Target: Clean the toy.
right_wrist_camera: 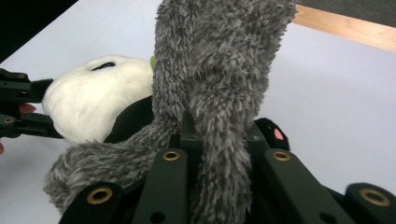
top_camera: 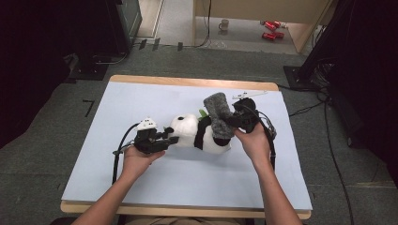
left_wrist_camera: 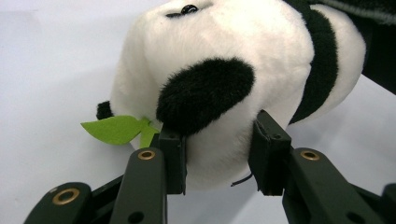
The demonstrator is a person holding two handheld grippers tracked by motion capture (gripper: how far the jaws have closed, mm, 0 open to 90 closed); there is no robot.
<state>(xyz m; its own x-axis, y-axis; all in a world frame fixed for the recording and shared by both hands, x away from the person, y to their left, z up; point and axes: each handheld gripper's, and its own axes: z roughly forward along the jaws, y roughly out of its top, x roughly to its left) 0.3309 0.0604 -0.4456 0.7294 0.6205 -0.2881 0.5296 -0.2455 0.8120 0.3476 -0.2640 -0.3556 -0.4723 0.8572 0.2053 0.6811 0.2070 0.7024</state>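
A black-and-white plush panda [top_camera: 197, 133] lies on its side in the middle of the table. My left gripper [top_camera: 168, 136] is shut on the panda's head [left_wrist_camera: 210, 93], its pads [left_wrist_camera: 268, 151] pressing into the white fur below a black ear; a green felt leaf [left_wrist_camera: 116, 128] sticks out beside it. A fuzzy grey scarf [top_camera: 219, 119] drapes over the panda's body and stands up above it. My right gripper [top_camera: 233, 122] is shut on the grey scarf [right_wrist_camera: 219, 93], whose end rises between the jaws. The left gripper [right_wrist_camera: 21, 109] shows far off, at the panda's head [right_wrist_camera: 93, 102].
A pale blue sheet [top_camera: 141, 103] covers the wooden table [top_camera: 187, 81]. A small white tool [top_camera: 248, 94] lies near the far right edge. Beyond the table, on the floor, stand a mug [top_camera: 224, 24] and red cans [top_camera: 271, 29]. Dark equipment stands at both sides.
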